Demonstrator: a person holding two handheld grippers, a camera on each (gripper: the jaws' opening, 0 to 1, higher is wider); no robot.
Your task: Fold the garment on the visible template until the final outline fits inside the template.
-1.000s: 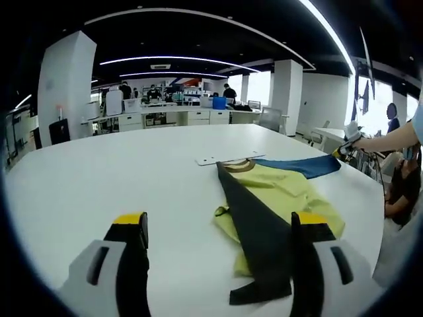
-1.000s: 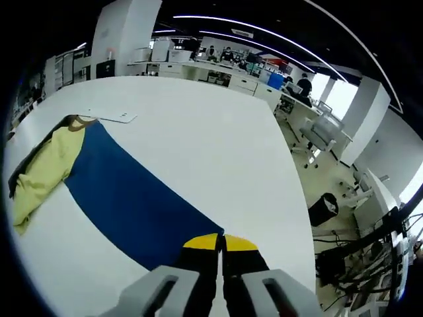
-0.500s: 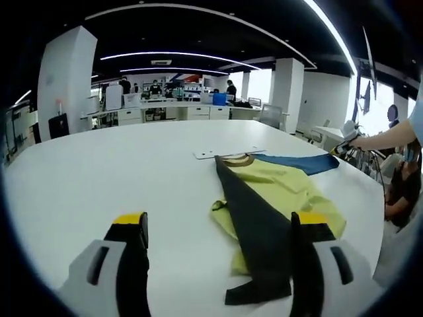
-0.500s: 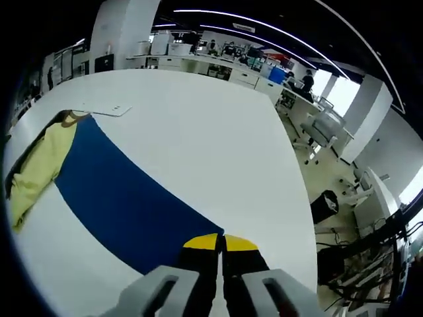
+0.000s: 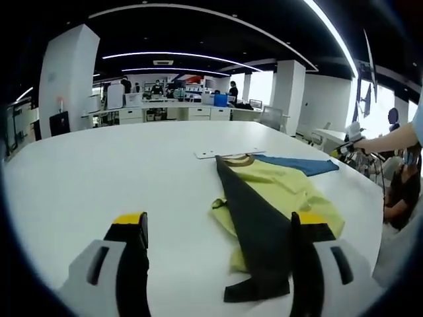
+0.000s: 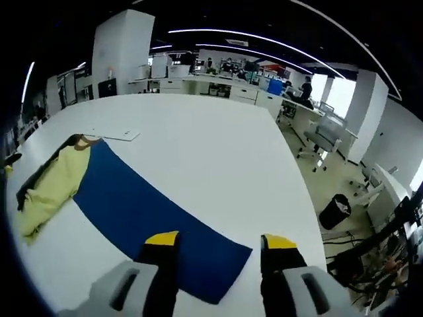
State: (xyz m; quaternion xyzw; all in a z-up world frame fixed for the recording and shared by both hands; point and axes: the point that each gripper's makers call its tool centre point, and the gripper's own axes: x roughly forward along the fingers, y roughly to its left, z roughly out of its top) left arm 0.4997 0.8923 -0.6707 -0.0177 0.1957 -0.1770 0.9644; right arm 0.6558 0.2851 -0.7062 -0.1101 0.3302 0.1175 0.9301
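A soft garment of yellow, dark blue and black cloth (image 5: 271, 198) lies on a large white round-edged table (image 5: 99, 178). In the left gripper view its black panel runs toward the camera over crumpled yellow fabric, with a tan collar at the far end and a blue part stretching away to the right. In the right gripper view the long blue panel (image 6: 152, 218) lies flat and spread out, with the yellow part bunched at its far left end. Just beyond the collar rests a thin flat white strip (image 5: 228, 153) on the table.

The left hand-held gripper (image 5: 219, 247) has its yellow-tipped jaws wide apart and holds nothing; the black panel's near end lies between the jaws. The right hand-held gripper (image 6: 219, 261) is also spread wide, with the near edge of the blue panel between its jaws, not pinched.

At the right edge of the left gripper view, a person's arm (image 5: 390, 140) reaches in. Around the table is an open office with desks, white pillars and ceiling light strips.
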